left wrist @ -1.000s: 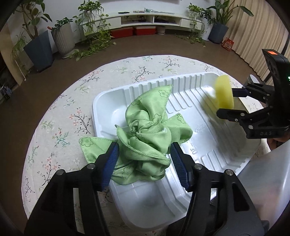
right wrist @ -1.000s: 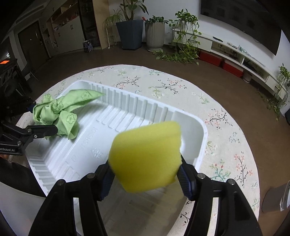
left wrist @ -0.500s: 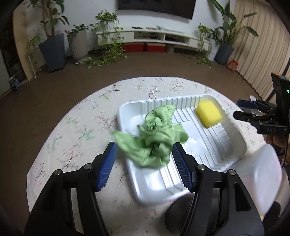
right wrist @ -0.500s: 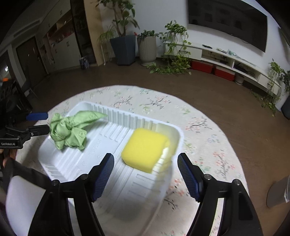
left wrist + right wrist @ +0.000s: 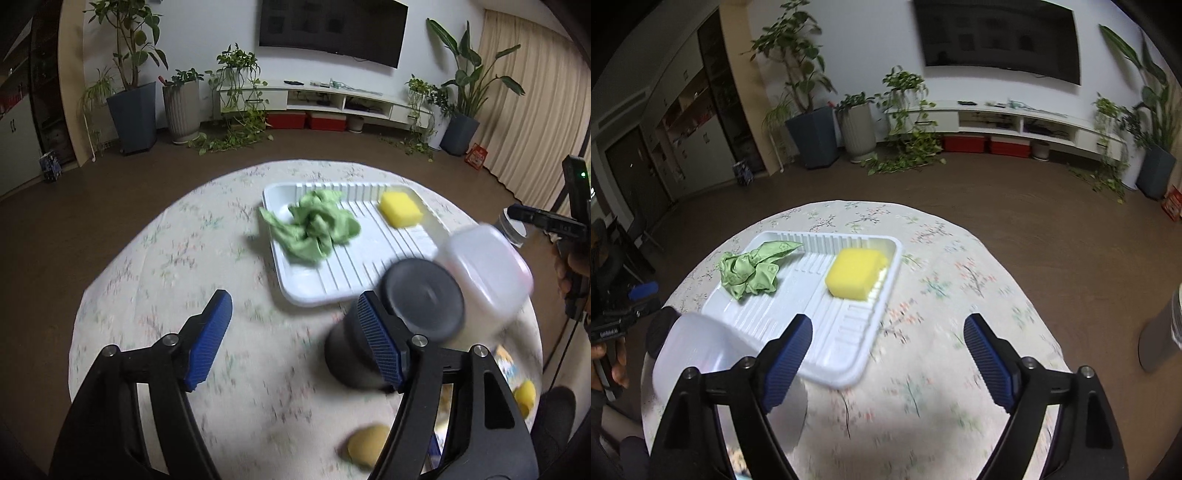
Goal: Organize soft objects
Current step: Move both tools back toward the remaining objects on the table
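A crumpled green cloth [image 5: 314, 229] lies in the left part of the white ribbed tray [image 5: 321, 299], one corner draped over the rim. A yellow sponge [image 5: 400, 210] rests in the tray's far right corner. My left gripper [image 5: 293, 306] hovers back from the tray over the tablecloth, its jaws opening with nothing between them. In the right wrist view the cloth [image 5: 753, 269] and sponge [image 5: 855, 273] sit apart in the tray [image 5: 849, 376]. My right gripper [image 5: 888, 325] is also pulled back, its jaws opening and empty.
A black cylinder [image 5: 406, 325] and a translucent plastic container [image 5: 487, 266] stand close to the tray's near edge. Small yellow items [image 5: 367, 443] lie on the round floral tablecloth [image 5: 184, 258] nearer me. A grey object [image 5: 1160, 332] is off the table at the right.
Both grippers let go, the cloth and the sponge now lying in the tray, and both drew back and up from it with jaws spreading wider.
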Tool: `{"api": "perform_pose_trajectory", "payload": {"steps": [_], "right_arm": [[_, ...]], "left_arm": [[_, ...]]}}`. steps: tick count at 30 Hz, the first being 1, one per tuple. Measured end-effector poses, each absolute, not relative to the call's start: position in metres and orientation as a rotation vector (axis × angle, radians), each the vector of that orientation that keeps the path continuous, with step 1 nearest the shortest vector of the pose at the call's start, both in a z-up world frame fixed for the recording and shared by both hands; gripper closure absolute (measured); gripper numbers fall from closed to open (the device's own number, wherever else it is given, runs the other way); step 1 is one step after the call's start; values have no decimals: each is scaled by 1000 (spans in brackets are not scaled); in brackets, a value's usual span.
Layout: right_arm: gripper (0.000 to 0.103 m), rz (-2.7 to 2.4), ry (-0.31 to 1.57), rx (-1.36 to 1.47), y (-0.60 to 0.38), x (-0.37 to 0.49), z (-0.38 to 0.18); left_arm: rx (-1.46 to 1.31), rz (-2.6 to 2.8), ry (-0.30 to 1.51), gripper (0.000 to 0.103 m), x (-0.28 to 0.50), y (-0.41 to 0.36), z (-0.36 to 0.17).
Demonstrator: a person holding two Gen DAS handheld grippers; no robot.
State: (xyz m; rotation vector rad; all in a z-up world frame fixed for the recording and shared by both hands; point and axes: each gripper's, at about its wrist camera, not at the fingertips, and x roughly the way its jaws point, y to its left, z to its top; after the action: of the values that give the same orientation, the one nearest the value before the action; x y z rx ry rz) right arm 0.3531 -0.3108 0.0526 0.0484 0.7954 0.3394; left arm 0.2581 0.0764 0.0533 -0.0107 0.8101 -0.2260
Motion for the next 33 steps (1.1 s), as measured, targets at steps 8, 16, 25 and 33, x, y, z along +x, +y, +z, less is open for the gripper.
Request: {"api": "perform_pose_trajectory", "payload": {"steps": [8, 16, 25, 33], "right_arm": [[14, 283, 758, 122, -351, 284, 60], [12, 274, 750, 247, -374, 209, 42], [6, 283, 791, 369, -347, 133, 13], [6, 235, 789, 201, -289, 80, -4]], "left_arm": [[-90, -172, 774, 34, 190, 97, 53], [-115, -146, 791, 33, 118, 94, 45], [-94, -187, 794, 33, 60, 47, 26], [-102, -272, 832, 33, 22, -8, 0]]}}
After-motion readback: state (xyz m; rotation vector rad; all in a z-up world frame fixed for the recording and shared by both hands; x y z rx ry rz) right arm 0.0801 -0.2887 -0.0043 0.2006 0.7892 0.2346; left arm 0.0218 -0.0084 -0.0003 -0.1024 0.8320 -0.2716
